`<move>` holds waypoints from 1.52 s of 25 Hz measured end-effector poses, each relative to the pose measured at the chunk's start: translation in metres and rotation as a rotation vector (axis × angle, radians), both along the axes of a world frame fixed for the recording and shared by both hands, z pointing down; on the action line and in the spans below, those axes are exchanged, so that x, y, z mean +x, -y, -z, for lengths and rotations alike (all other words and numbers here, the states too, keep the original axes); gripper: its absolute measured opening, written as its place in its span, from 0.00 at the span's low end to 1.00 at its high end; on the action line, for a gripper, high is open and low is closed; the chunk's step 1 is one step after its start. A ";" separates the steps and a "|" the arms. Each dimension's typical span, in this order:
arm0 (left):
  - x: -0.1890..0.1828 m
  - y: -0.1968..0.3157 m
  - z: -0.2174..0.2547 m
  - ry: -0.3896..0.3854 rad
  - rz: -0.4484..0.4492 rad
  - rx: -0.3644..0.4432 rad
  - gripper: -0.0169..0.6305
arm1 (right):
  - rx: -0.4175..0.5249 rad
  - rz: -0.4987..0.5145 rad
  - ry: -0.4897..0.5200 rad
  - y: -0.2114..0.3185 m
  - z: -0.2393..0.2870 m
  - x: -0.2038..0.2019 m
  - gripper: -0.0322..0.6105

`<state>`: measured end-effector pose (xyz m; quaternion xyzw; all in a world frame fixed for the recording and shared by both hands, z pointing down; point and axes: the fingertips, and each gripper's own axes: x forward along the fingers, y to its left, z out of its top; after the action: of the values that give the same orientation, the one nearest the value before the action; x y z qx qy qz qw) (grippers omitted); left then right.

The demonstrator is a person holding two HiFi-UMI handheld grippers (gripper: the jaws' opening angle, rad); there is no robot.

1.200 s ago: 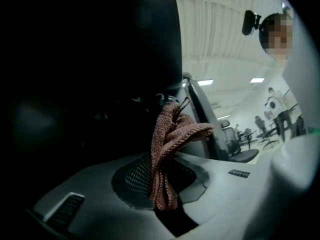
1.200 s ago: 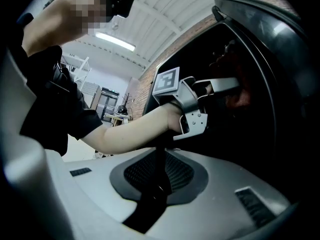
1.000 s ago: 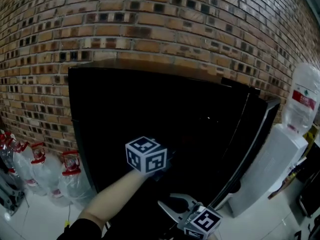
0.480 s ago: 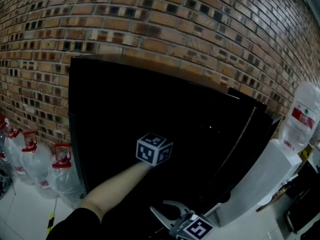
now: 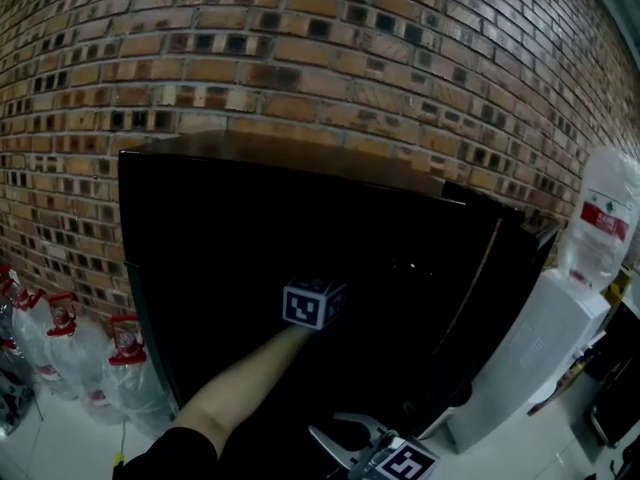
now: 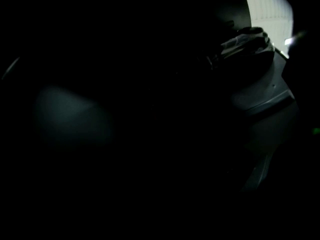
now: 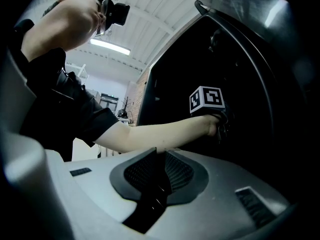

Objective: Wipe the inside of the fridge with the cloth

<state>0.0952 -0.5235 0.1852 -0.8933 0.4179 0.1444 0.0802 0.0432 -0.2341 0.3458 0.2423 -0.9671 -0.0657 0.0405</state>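
Reaching with the left gripper [image 7: 223,128] deep into the dark inside of the tall black box-shaped fridge [image 5: 220,238], with a bare forearm [image 5: 235,388] stretched out from a short black sleeve [image 5: 165,458] and the black-and-white marker cube [image 5: 313,304] just within the opening. Looking along that gripper, almost nothing but blackness, save a strip of pale ribbed ceiling [image 6: 267,4] at the upper right corner; jaws closed right down, though cannot tell whether anything is pinched between them. Cannot make out the cloth in any view, with the interior so dark. Holding the grey plastic right gripper [image 7: 156,156] low in front of the fridge, near the foot of the open black door [image 5: 505,268] and well apart from the left one, with its dark meshed pads [image 7: 137,171] brought together at the tips and nothing between them. Backing onto a red-brown brick wall [image 5: 350,58], with clear plastic water bottles [image 5: 125,363] capped in red on the pale floor [image 5: 70,438] at the left of the head view, and a white box-shaped water dispenser [image 5: 530,358] carrying an upturned clear bottle [image 5: 600,218] at its right
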 end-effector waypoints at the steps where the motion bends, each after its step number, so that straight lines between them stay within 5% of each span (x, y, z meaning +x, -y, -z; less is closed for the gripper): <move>1: -0.001 0.004 -0.001 -0.002 0.020 -0.002 0.11 | 0.000 -0.002 0.002 0.000 0.000 0.000 0.14; 12: -0.004 0.032 -0.014 0.016 0.088 -0.043 0.11 | -0.033 -0.070 0.008 0.014 -0.001 0.002 0.14; 23: -0.005 0.030 -0.019 0.047 0.037 -0.058 0.12 | -0.075 0.132 -0.049 0.039 -0.019 -0.065 0.09; 31: -0.020 -0.017 -0.012 -0.034 -0.029 -0.048 0.12 | -0.124 0.149 -0.081 0.048 -0.060 -0.072 0.09; 34: -0.016 -0.069 -0.019 -0.004 -0.136 -0.012 0.12 | -0.136 0.159 -0.079 0.050 -0.068 -0.072 0.09; 38: 0.005 -0.160 -0.028 0.095 -0.439 0.114 0.12 | -0.131 0.152 -0.086 0.058 -0.079 -0.074 0.09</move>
<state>0.1001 -0.3637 0.2136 -0.9626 0.2005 0.1397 0.1170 -0.0304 -0.2917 0.4253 0.1623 -0.9823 -0.0157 0.0926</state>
